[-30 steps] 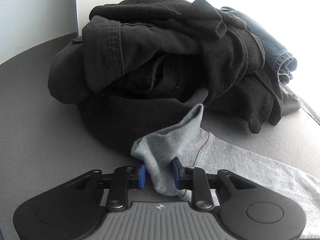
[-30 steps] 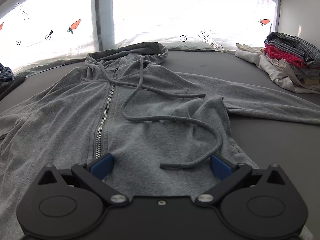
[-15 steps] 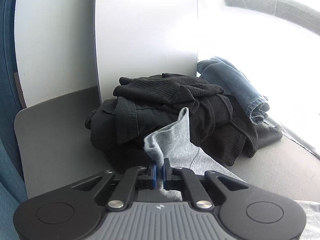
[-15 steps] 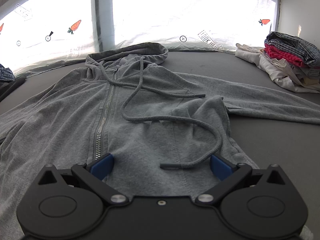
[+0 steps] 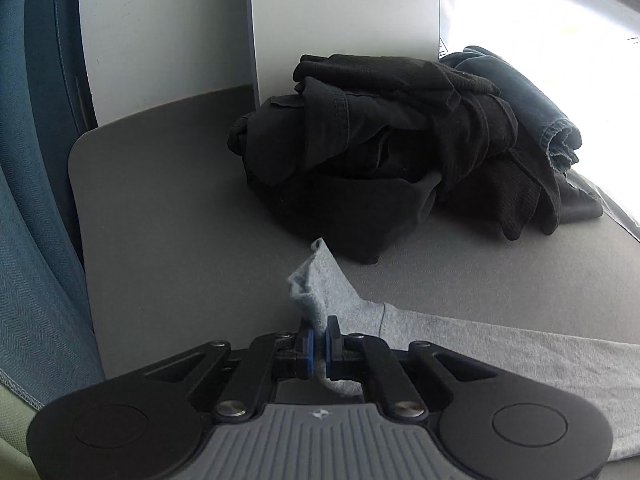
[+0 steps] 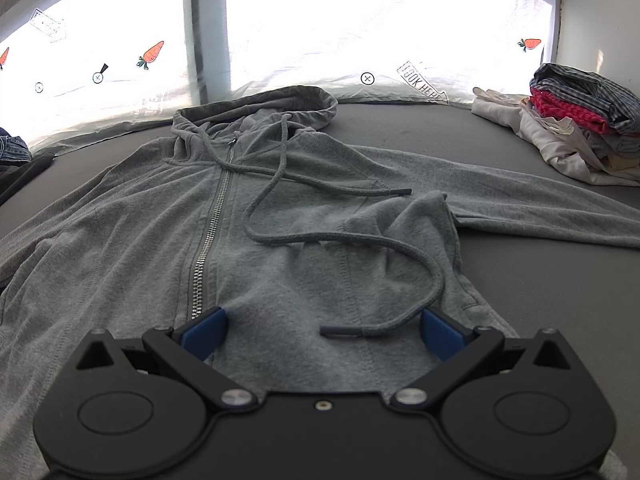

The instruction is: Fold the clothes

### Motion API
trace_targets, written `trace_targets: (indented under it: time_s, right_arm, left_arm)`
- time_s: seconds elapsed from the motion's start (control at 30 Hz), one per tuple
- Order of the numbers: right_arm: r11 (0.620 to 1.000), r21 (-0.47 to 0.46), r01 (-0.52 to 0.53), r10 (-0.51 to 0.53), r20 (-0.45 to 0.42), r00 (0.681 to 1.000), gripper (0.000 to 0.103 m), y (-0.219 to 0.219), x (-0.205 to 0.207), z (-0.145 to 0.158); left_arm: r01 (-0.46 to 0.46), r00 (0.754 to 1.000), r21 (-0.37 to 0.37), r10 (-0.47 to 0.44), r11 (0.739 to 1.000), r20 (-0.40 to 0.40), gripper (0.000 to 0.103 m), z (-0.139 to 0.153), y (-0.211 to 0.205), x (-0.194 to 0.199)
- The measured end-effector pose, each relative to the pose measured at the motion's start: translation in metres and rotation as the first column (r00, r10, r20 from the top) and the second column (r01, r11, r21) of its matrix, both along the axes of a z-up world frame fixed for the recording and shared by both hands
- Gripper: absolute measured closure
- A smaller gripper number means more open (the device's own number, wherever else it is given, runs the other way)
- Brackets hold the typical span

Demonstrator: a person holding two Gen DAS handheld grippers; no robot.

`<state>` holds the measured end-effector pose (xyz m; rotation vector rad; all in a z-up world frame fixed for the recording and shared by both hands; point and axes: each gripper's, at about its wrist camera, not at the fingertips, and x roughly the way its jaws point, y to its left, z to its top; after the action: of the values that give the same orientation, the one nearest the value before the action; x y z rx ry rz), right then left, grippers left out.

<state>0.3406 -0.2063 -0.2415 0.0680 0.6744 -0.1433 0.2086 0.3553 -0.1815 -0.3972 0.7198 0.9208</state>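
Observation:
A grey zip hoodie (image 6: 280, 240) lies face up on the grey table, hood toward the window, its drawstring (image 6: 340, 236) looped over the chest. My right gripper (image 6: 322, 330) is open and empty, low over the hoodie's lower front. My left gripper (image 5: 319, 346) is shut on the cuff of the hoodie's sleeve (image 5: 316, 292); the sleeve (image 5: 500, 352) trails off to the right along the table. The cuff end sticks up past the jaws.
A heap of black clothes (image 5: 384, 152) with blue jeans (image 5: 532, 108) sits just beyond the cuff by a white wall. A stack of folded clothes (image 6: 576, 128) stands at the right rear. The table's left edge (image 5: 80, 216) borders a blue fabric surface.
My left gripper has closed on the sleeve cuff and pulled it back, away from the black heap. The right gripper and the hoodie body have stayed still.

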Motion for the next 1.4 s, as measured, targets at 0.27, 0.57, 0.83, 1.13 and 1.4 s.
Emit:
trace_targets:
  time_s: [0.27, 0.57, 0.83, 1.13, 1.4]
  right_arm:
    - [1.000, 0.001, 0.000, 0.000, 0.000, 1.000, 0.000, 0.000, 0.000, 0.001]
    - [1.000, 0.001, 0.000, 0.000, 0.000, 1.000, 0.000, 0.000, 0.000, 0.001]
    - [1.000, 0.001, -0.001, 0.001, 0.000, 1.000, 0.000, -0.001, -0.001, 0.000]
    - [1.000, 0.005, 0.000, 0.000, 0.002, 1.000, 0.000, -0.001, -0.002, 0.001]
    - [1.000, 0.000, 0.000, 0.000, -0.004, 1.000, 0.000, 0.001, 0.000, 0.002]
  left_arm:
    - [-0.058, 0.997, -0.055, 0.055, 0.997, -0.062, 0.081, -0.025, 0.000, -0.018]
    - [-0.086, 0.994, -0.064, 0.082, 0.994, -0.065, 0.064, -0.025, 0.001, -0.034]
    - [-0.161, 0.987, -0.155, 0.156, 0.975, -0.045, 0.042, -0.023, 0.014, -0.040]
    - [-0.119, 0.992, -0.140, 0.113, 0.983, -0.050, 0.028, -0.026, 0.002, -0.031]
    - [-0.117, 0.993, -0.134, 0.113, 0.984, -0.039, 0.028, -0.026, -0.003, -0.033]
